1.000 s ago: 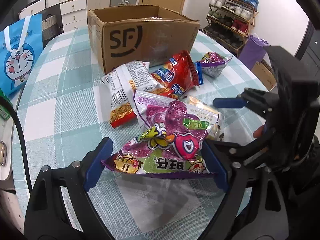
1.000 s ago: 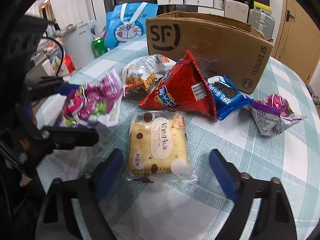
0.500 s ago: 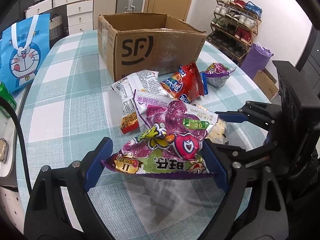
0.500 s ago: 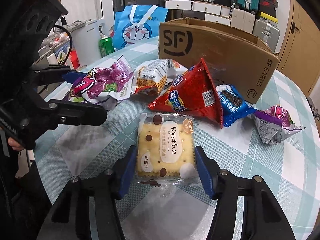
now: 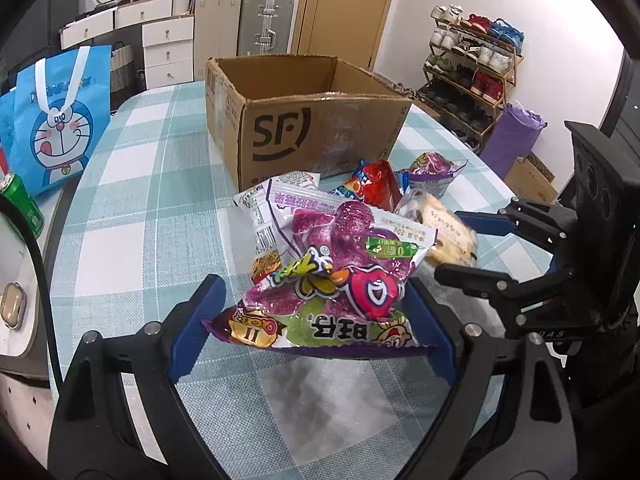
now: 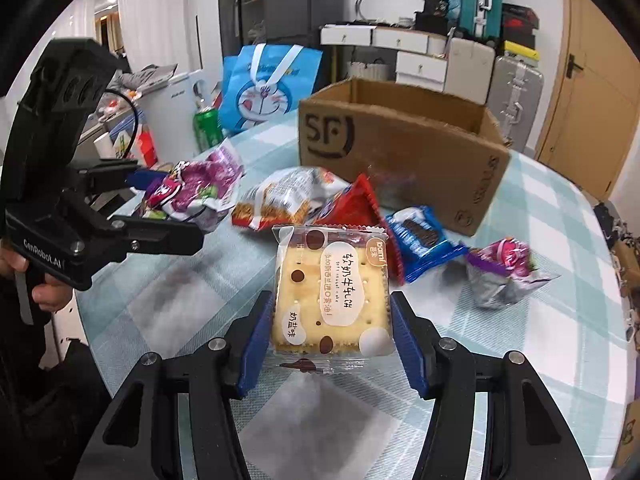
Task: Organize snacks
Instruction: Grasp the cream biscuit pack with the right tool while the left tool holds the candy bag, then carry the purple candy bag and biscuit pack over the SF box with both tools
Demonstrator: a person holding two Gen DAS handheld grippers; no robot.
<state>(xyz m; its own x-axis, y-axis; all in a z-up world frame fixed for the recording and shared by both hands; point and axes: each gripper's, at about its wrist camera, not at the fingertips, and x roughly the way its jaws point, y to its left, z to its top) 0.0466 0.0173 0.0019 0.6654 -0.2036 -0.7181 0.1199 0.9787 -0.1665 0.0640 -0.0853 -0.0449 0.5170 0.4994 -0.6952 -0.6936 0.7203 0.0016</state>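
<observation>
My left gripper [image 5: 316,332] is shut on a purple candy bag [image 5: 336,276] and holds it above the checked table. My right gripper [image 6: 330,340] is shut on a yellow cracker pack [image 6: 330,292] and holds it off the table. The open SF cardboard box [image 5: 316,136] stands beyond both, also in the right wrist view [image 6: 400,152]. On the table in front of the box lie a white noodle-snack bag [image 6: 288,196], a red triangular bag [image 6: 356,208], a blue cookie pack [image 6: 424,236] and a small purple bag [image 6: 504,272].
A blue Doraemon bag [image 5: 60,116] and a green can [image 5: 22,204] stand at the table's left edge. A shoe rack [image 5: 472,68] and a purple sack [image 5: 512,132] stand off to the right. Drawers and suitcases [image 5: 264,20] line the far wall.
My right gripper closed on the cracker pack and lifted it. My left gripper rose with the purple bag and drew back from the box.
</observation>
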